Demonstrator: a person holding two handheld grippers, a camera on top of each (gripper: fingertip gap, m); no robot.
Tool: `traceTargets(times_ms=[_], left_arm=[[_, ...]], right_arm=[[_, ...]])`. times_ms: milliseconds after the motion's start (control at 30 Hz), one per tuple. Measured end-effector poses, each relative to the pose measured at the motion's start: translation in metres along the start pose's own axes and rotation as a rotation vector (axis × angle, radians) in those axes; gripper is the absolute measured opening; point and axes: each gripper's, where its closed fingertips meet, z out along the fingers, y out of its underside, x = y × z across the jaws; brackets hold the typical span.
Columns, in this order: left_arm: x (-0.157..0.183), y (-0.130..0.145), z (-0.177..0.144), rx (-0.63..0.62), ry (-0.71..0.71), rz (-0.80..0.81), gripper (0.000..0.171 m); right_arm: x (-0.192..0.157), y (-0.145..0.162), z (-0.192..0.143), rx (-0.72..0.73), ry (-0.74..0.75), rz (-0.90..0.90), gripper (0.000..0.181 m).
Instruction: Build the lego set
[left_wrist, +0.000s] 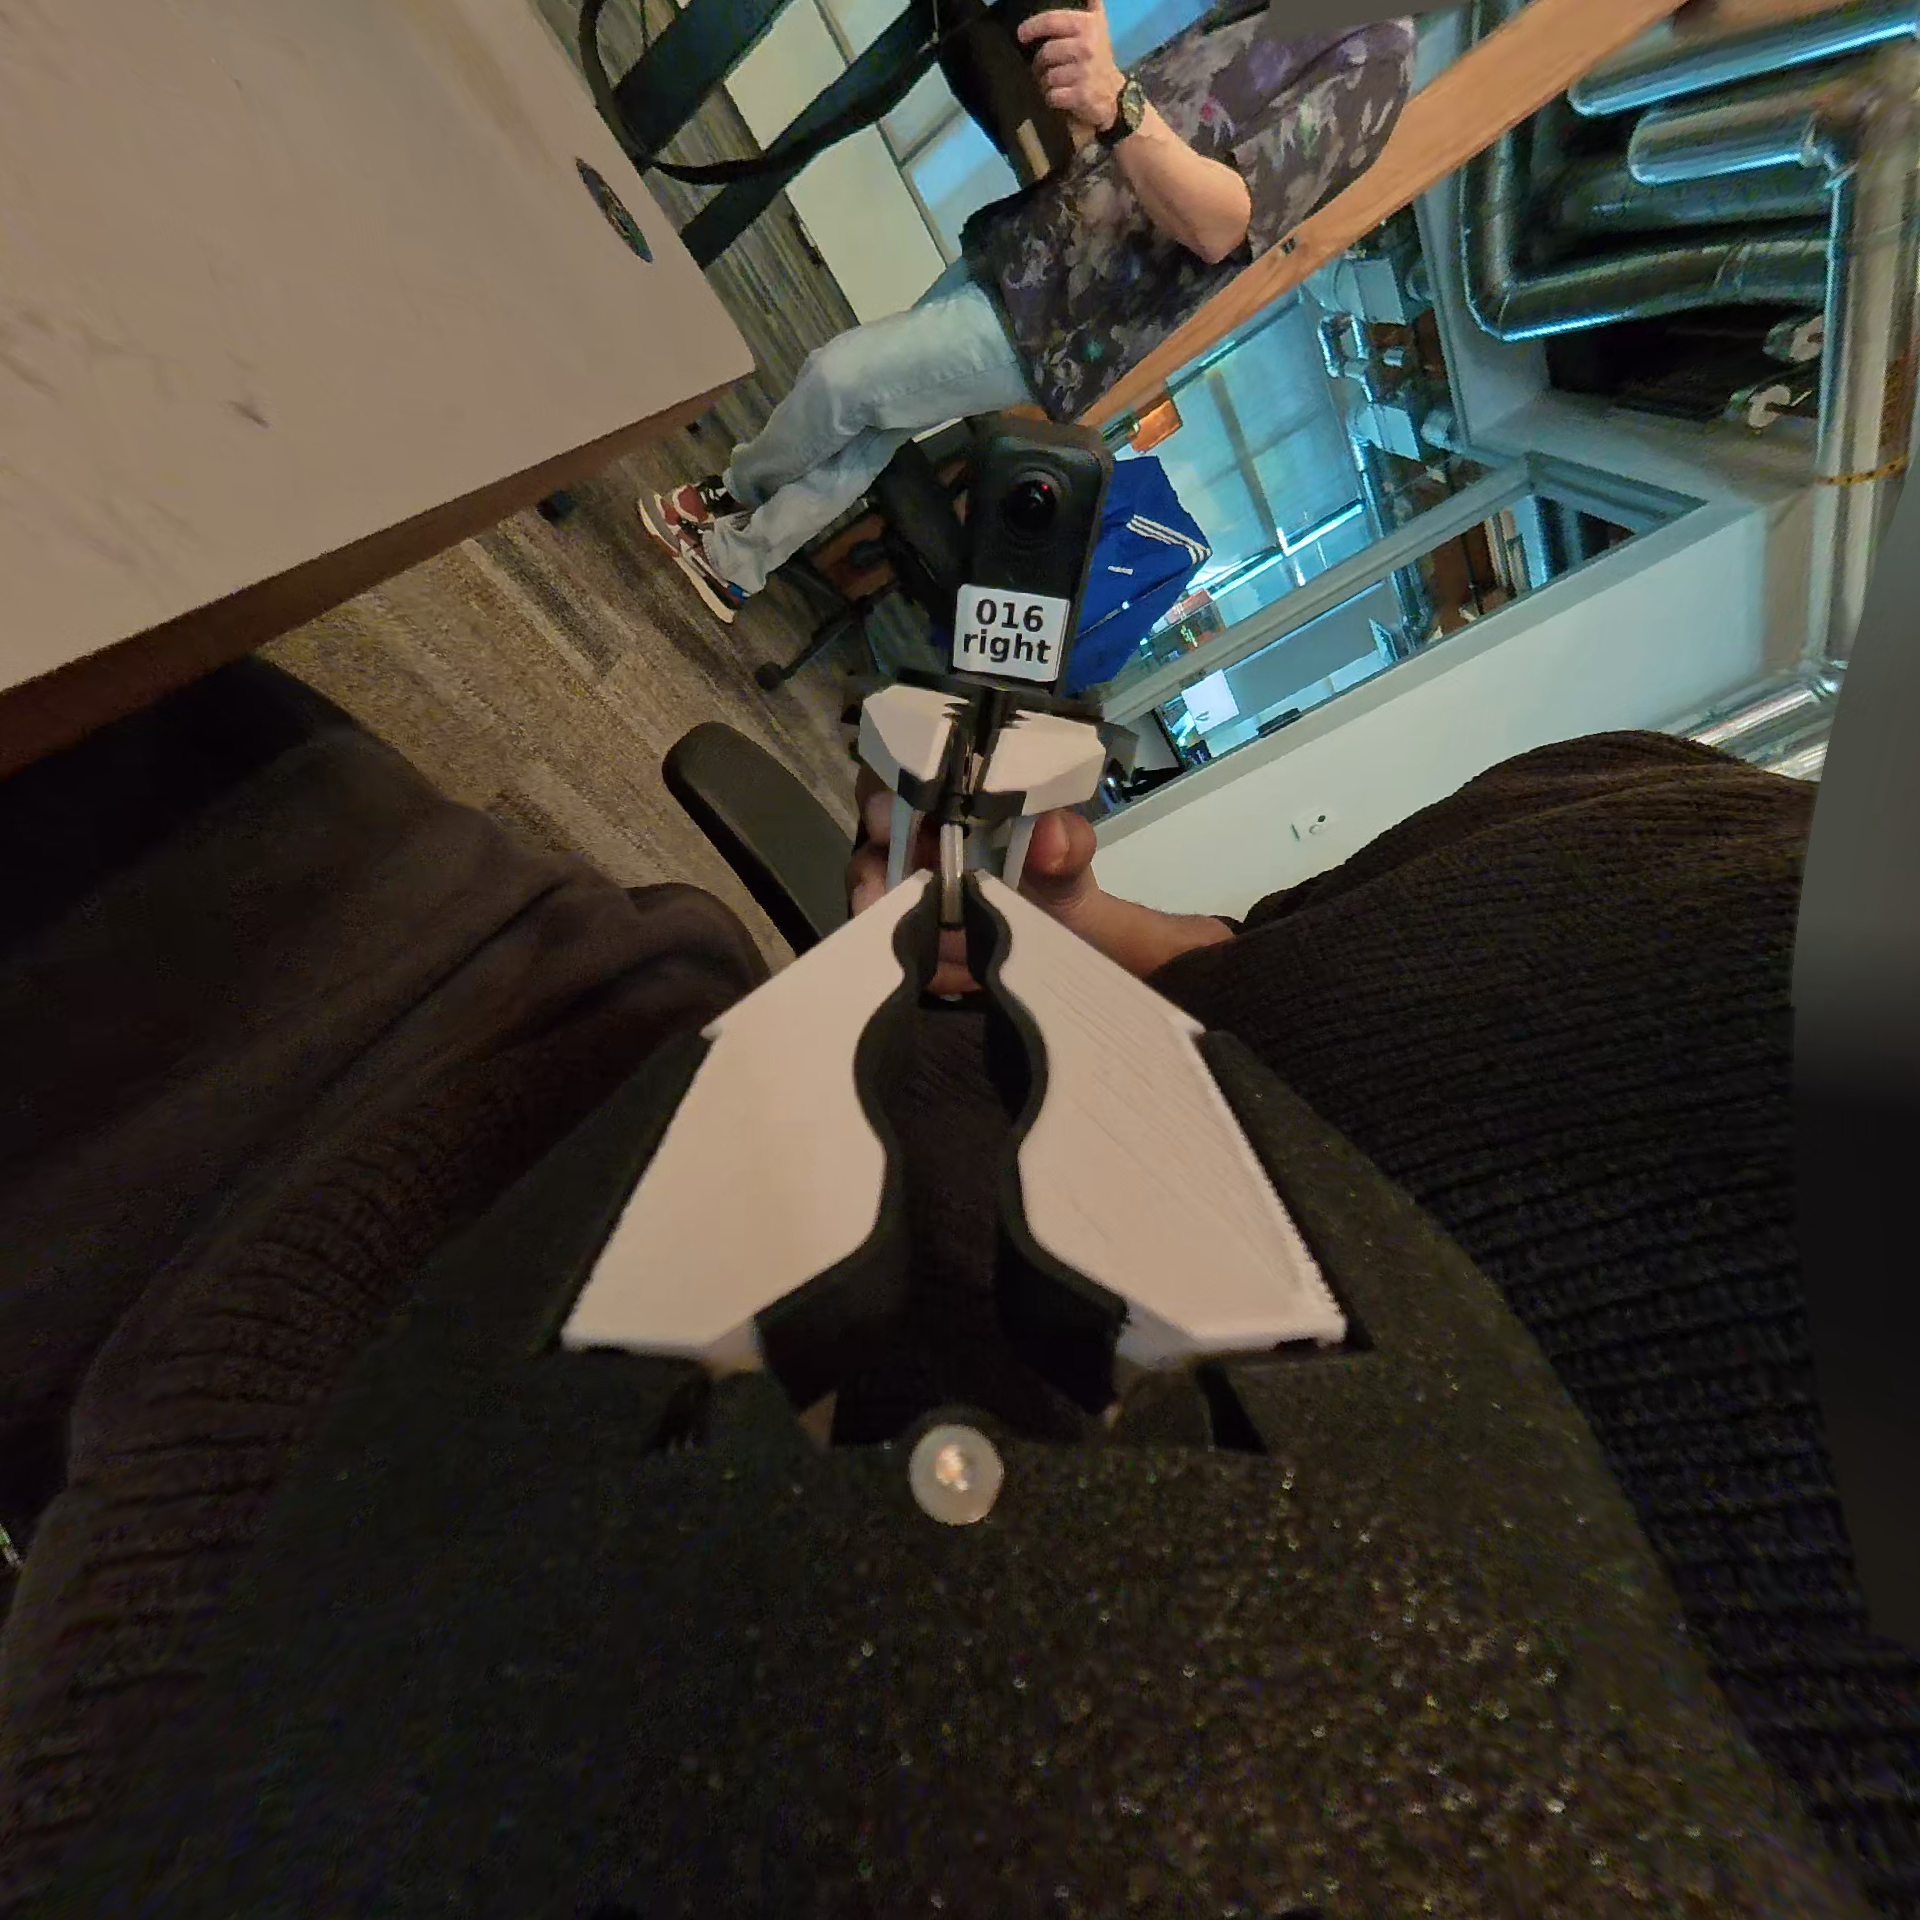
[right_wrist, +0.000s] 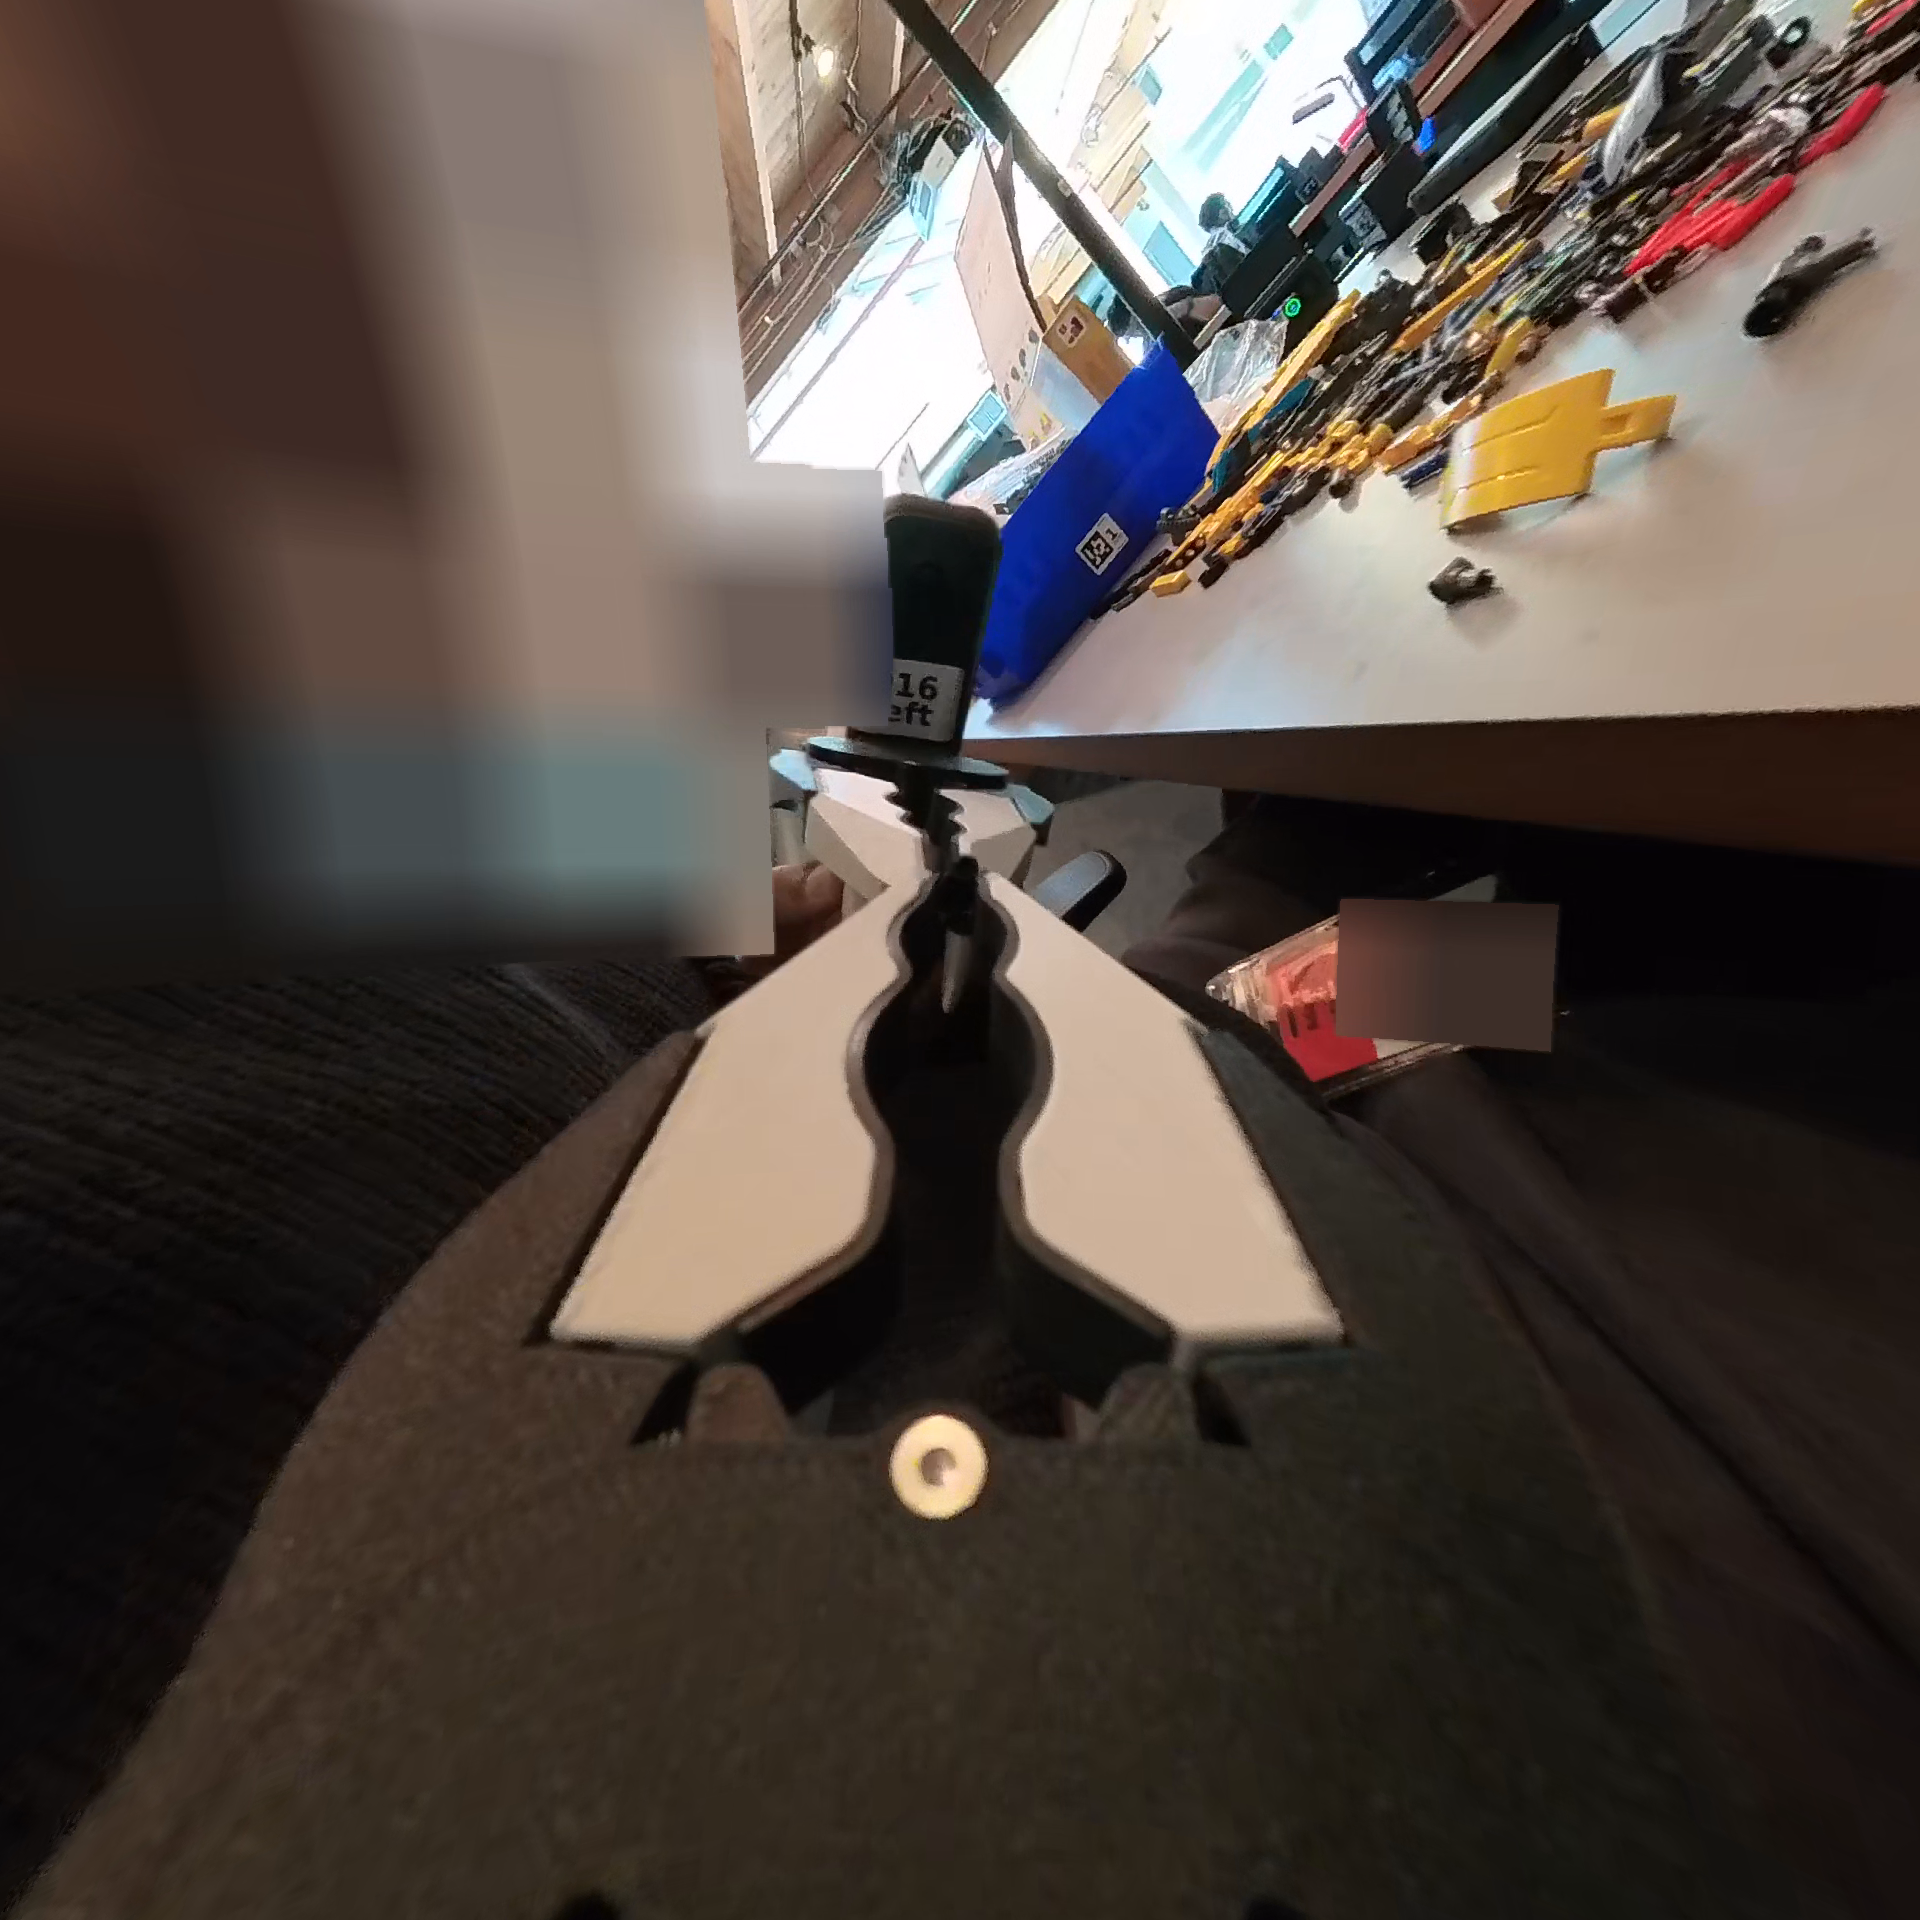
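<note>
Both grippers are held low over a lap in dark knit cloth (left_wrist: 1507, 1039), below the table edge, and point at each other tip to tip. My left gripper (left_wrist: 952, 885) is shut on a small thin black and silver part (left_wrist: 950, 902). The right gripper (left_wrist: 971, 790), with its black camera above it, meets it from the far side, and a hand (left_wrist: 1060, 847) holds it. In the right wrist view my right gripper (right_wrist: 951, 896) is shut on a small black part with a silver tip (right_wrist: 954, 961). The left gripper (right_wrist: 940, 831) faces it closely. Whether the two parts are joined is hidden.
A pale table (left_wrist: 312, 312) hangs over the lap. On its top (right_wrist: 1558, 644) lie many yellow, black and red small parts (right_wrist: 1382, 343), a flat yellow piece (right_wrist: 1538, 447) and a blue bin (right_wrist: 1091, 499). A seated person (left_wrist: 1039, 260) and a chair armrest (left_wrist: 758, 821) are beyond. The tips of both grippers are at nearly the same place.
</note>
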Motion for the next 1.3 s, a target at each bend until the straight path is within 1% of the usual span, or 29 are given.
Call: traceTargets(times_ms=[167, 467, 767, 933, 1067, 1300], left_arm=[[0.002, 0.002, 0.000, -0.004, 0.028, -0.012, 0.003], [0.002, 0.009, 0.003, -0.042, 0.002, 0.026, 0.003], [0.004, 0.011, 0.005, -0.050, 0.013, 0.036, 0.002], [0.003, 0.016, 0.007, -0.076, 0.002, 0.050, 0.002], [0.003, 0.016, 0.007, -0.071, 0.009, 0.041, 0.002], [0.005, 0.016, 0.009, -0.064, 0.009, 0.069, 0.001]], right_arm=[[-0.002, 0.001, 0.000, -0.015, -0.002, -0.027, 0.003], [-0.002, 0.008, -0.004, -0.061, -0.004, -0.019, 0.004], [-0.004, 0.011, -0.006, -0.073, -0.024, -0.002, 0.003], [-0.005, 0.015, -0.008, -0.128, -0.018, -0.017, 0.003], [-0.004, 0.016, -0.009, -0.150, -0.012, -0.023, 0.004], [-0.007, 0.018, -0.005, -0.127, -0.055, 0.050, 0.003]])
